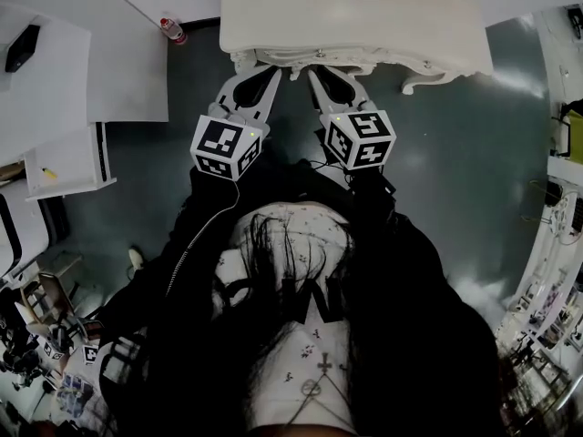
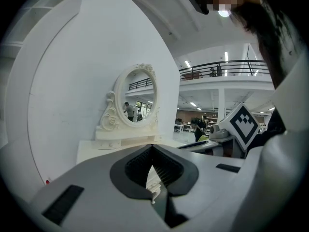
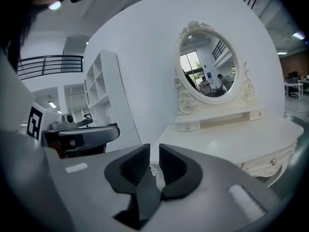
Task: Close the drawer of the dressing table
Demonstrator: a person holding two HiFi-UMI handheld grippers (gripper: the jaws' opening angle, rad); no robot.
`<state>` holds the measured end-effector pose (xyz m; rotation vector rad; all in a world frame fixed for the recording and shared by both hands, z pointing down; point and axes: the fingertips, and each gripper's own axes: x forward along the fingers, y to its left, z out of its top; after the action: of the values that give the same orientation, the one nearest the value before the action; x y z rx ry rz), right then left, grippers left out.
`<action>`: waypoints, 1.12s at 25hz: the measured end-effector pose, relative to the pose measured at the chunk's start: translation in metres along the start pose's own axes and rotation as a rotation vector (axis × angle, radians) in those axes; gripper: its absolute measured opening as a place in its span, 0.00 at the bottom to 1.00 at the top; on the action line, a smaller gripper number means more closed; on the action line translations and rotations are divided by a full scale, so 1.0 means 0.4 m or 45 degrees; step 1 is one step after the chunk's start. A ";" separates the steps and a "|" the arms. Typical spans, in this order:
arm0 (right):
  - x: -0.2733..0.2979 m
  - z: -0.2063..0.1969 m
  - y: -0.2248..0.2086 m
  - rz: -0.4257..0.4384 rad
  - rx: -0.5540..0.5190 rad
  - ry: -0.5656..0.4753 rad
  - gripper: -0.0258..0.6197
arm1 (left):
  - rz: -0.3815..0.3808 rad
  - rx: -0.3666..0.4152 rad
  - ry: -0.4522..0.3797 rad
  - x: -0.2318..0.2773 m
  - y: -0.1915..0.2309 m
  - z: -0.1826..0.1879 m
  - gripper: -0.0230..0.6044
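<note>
Head view: both grippers are held side by side and point at the front edge of the white dressing table [image 1: 355,12], just under its top. The left gripper [image 1: 260,73] and right gripper [image 1: 323,73] are close together, with their tips right at the carved trim [image 1: 296,65] in the middle of the front. Whether they touch it can't be told.

Left gripper view: the left gripper [image 2: 152,148] has its jaws closed, tips meeting. A gap widens behind the tips and a bit of white carved trim shows through it. Nothing looks clamped.

Right gripper view: the right gripper [image 3: 153,151] is barely open, with a narrow slit between the pads. White carving shows through the slit and nothing is held.

Drawer [image 3: 270,163]: its front, with a small round knob, sits under the surface at the right edge of the right gripper view. It looks in line with the table front, but it's too close to the frame edge to be sure.

An oval mirror [image 3: 207,69] in a carved frame stands upright at the back of the surface, which is bare. A white shelf unit [image 3: 101,86] stands against the wall to the left of the table. In the head view a bottle [image 1: 173,30] with a red cap lies on the dark floor [image 1: 455,153] near the table's left corner. The person's dark jacket [image 1: 182,317] fills the lower part of the head view.
</note>
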<state>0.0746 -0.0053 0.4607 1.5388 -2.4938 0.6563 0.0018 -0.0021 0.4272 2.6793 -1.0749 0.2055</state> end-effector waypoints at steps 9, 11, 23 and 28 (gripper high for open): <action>-0.181 -0.065 -0.030 0.042 -0.008 -0.011 0.11 | 0.028 -0.006 0.009 -0.017 -0.189 -0.048 0.04; -0.210 -0.073 -0.034 0.045 -0.010 -0.017 0.11 | 0.027 -0.002 0.009 -0.020 -0.221 -0.056 0.04; -0.309 -0.106 -0.029 0.065 -0.018 -0.046 0.05 | 0.016 0.026 0.006 -0.039 -0.331 -0.078 0.04; -0.326 -0.109 -0.013 0.089 -0.046 -0.054 0.05 | 0.010 0.047 0.008 -0.047 -0.352 -0.079 0.04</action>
<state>0.1354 0.1183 0.4572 1.4743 -2.5857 0.5910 0.0848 0.1173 0.4287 2.7051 -1.0906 0.2378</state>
